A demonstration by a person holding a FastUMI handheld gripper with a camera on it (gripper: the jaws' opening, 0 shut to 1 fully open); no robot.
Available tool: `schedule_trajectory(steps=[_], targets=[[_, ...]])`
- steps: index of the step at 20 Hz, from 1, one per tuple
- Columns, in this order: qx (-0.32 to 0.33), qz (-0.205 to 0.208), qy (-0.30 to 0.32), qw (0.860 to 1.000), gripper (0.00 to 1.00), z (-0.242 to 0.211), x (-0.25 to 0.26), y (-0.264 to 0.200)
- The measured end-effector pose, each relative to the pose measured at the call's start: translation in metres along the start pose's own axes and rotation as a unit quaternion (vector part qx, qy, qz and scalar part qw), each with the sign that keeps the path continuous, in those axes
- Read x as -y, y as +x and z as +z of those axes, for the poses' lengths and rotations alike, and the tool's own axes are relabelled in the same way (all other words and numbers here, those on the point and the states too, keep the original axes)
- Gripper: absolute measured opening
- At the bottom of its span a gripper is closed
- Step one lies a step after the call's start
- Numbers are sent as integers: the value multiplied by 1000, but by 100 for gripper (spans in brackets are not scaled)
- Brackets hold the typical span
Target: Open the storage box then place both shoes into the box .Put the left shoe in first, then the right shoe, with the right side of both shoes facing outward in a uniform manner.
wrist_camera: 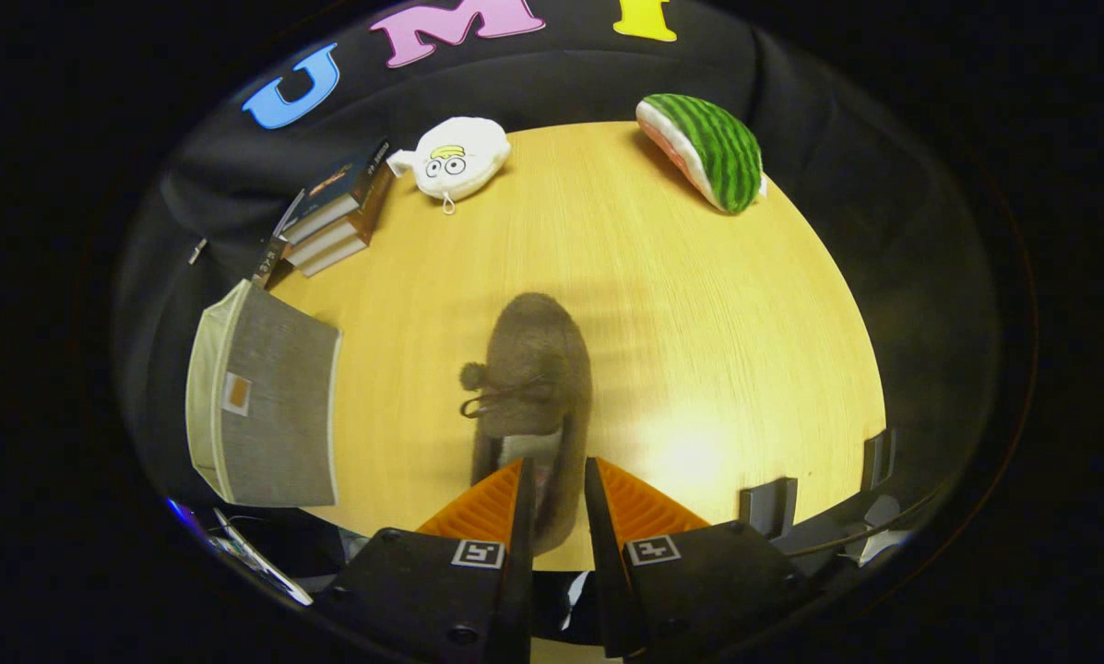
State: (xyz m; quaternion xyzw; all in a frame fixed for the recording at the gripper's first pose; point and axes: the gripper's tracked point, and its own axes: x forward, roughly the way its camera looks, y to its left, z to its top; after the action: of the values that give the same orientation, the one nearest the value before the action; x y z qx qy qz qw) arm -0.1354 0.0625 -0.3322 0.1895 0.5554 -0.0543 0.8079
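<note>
The gripper (556,480) has its fingers closed on the heel of a fuzzy brown shoe (533,369), which points toward the middle of the table (718,323). The grey storage box (270,406) sits at the table's left edge. This looks like the carrying step. Next, the shoe must swing over to the box.

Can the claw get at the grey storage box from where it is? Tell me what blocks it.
Probably not yet. The claw is closed around the heel of the brown shoe, so its fingers are occupied. The storage box sits off to the fingers' left on the table, with bare wood between; nothing else blocks it.
</note>
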Motion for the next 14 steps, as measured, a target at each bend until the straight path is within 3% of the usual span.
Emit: schedule_trajectory(steps=[9,11,14], targets=[[-14,-5,-15,1000,37,7,-9,41],[-10,-20,-24,999,33,10,-4,46],[-4,-37,-24,999,35,13,3,60]])
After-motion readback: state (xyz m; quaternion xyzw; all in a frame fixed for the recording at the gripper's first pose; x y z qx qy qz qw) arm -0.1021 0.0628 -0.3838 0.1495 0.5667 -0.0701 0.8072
